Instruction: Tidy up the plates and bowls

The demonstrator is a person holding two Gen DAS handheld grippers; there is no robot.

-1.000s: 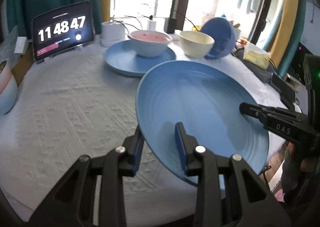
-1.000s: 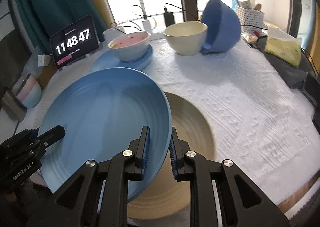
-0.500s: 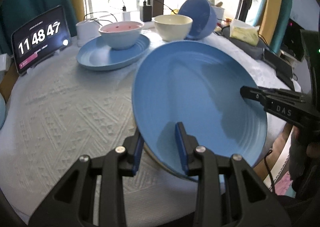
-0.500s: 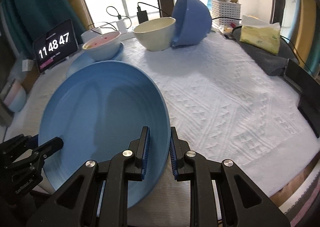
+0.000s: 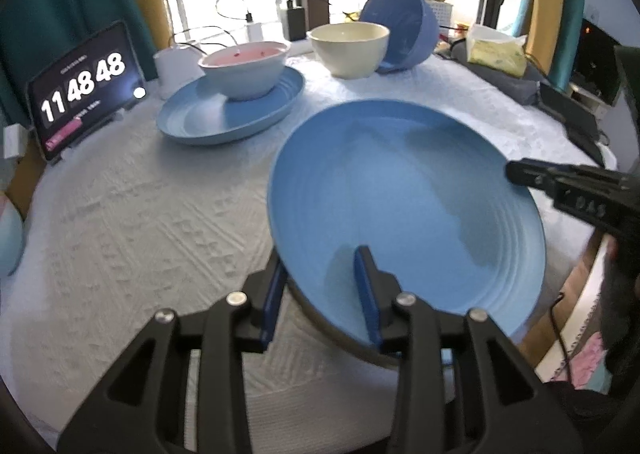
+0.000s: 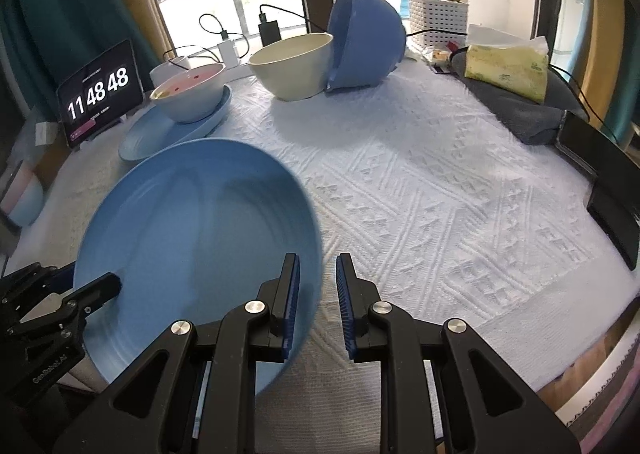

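A large blue plate (image 5: 404,197) is held tilted above the white tablecloth, also seen in the right wrist view (image 6: 200,234). My left gripper (image 5: 320,294) is shut on its near rim. My right gripper (image 6: 316,290) has its jaws a little apart with the plate's rim between them. Farther back a second blue plate (image 5: 208,121) carries a pale bowl with a pink inside (image 5: 244,67). A cream bowl (image 5: 348,47) stands beside a blue bowl (image 5: 404,25) tipped on its side.
A tablet clock (image 5: 80,89) stands at the back left, a white cup (image 5: 176,65) beside it. A tissue pack (image 6: 508,65) on grey cloth and a dark box (image 6: 612,221) lie along the right edge. A pastel bowl (image 5: 10,234) sits far left.
The plate has been carried left and up off the tan plate that lay under it. The right gripper's jaws have parted slightly. The clock changed from 47 to 48.
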